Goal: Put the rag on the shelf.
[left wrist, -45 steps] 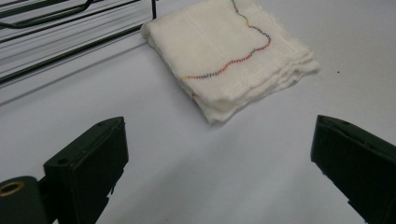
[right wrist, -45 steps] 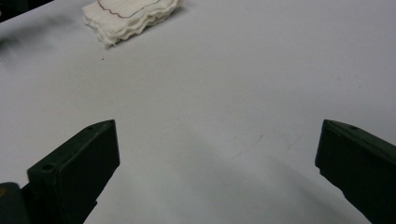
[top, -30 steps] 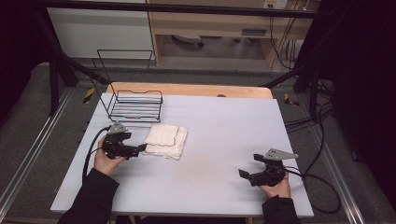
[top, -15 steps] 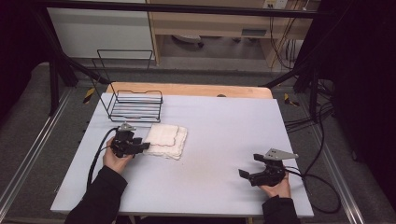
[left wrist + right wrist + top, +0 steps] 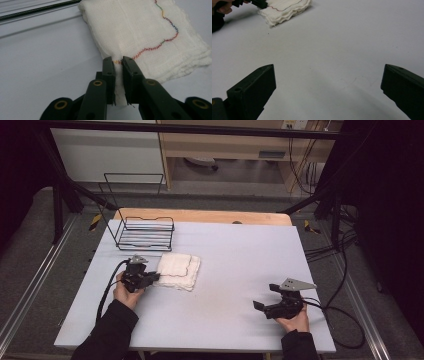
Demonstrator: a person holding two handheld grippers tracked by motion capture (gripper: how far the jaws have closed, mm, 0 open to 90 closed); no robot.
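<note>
Left gripper (image 5: pixel 152 278) sits at the near-left edge of the folded white cloth (image 5: pixel 177 270), and we see its jaws have just been closing, w/ a fold of the cloth's edge between them. From the left gripper view (image 5: pixel 119 61) the two black jaws stand nearly together, pinching the cloth (image 5: pixel 140 32) right where the multicolour zigzag stitching (image 5: pixel 160 42) reaches the hem; a thin strip of fabric shows in the gap btwn the pads. So we read it as clamped on the cloth.

Cloth lies flat on the grey table (image 5: pixel 235 270), left of centre, just in front of the black wire basket (image 5: pixel 145 232) at the far-left part of the table, near it but not touching as far as we can tell. It's folded in several layers, wavy edges stacked.

Right gripper (image 5: pixel 262 307) rests low at the near-right part of the table, well apart from the cloth, held in the person's right hand (image 5: pixel 295 322). From the right gripper view its jaws stand wide apart w/ bare tabletop (image 5: pixel 332 50) btwn them, nothing gripped. Far off at top left of that view we see the cloth (image 5: pixel 284 10) and the left gripper (image 5: pixel 258 3) at its edge.
</note>
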